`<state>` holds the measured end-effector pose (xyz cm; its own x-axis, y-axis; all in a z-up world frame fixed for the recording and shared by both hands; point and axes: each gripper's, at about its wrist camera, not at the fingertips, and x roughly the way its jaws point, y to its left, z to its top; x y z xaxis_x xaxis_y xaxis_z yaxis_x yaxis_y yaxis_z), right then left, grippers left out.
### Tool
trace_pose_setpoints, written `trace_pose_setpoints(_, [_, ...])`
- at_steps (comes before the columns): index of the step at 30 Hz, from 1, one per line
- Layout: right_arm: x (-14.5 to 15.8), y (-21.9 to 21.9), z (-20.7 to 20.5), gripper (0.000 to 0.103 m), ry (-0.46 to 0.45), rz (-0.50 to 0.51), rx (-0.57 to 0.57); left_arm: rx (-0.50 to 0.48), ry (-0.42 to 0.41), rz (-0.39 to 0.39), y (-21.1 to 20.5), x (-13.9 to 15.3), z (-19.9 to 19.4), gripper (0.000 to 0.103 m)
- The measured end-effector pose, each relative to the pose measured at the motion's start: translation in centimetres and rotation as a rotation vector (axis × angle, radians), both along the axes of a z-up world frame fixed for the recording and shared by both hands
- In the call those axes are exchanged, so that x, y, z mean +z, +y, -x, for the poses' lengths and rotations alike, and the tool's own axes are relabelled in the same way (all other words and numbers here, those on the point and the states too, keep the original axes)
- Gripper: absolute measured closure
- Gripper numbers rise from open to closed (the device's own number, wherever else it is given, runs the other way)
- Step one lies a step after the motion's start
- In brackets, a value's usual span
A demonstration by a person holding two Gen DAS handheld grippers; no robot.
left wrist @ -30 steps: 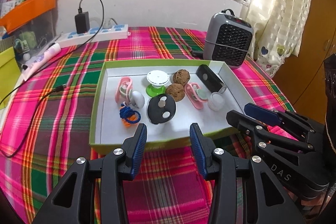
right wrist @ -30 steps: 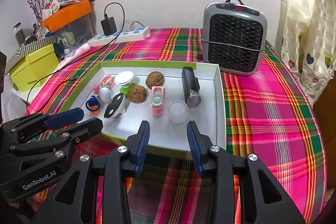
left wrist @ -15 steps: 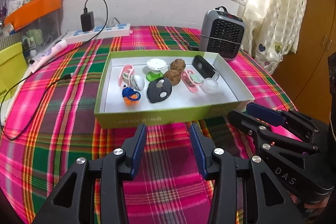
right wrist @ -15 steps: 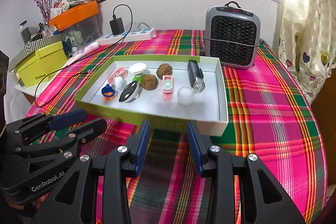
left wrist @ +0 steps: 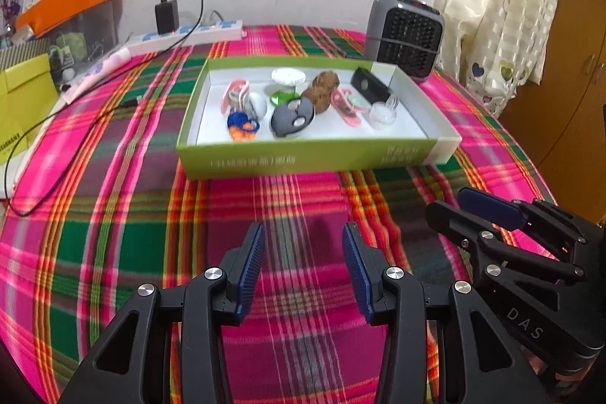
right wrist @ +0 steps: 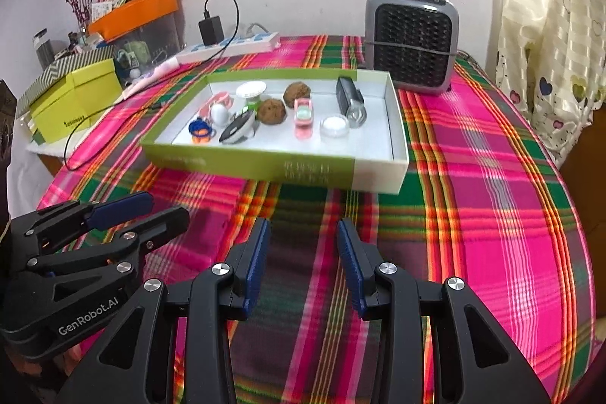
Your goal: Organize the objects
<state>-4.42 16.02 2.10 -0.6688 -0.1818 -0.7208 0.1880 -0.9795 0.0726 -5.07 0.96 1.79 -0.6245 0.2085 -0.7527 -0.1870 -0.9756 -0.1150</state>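
Apparently done sorting: small items, walnuts among them, sit grouped inside the green-sided box, while left gripper and right gripper hover just in front of it, jaws part-open, holding nothing.

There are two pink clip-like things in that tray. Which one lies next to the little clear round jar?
The pink clip in the tray's middle, just left of the clear jar. The other pink clip lies at the far left, behind the white ball.
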Motion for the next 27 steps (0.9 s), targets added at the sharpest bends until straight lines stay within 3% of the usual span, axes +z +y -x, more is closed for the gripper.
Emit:
trace_pose_setpoints(16, [-1.6, 0.6, -0.6, 0.065, -0.077, -0.029, -0.043, 0.017, -0.016, 0.032, 0.5, -1.1, -0.7, 0.062])
trace_pose_setpoints(20, [-1.7, 0.6, -0.6, 0.055, -0.076, -0.015, -0.036, 0.022, -0.016, 0.034, 0.5, -1.1, -0.6, 0.062])
trace_pose_setpoints(27, [-1.6, 0.5, -0.6, 0.055, -0.077, -0.023, -0.043, 0.046, -0.016, 0.035, 0.6, -1.1, -0.7, 0.062])
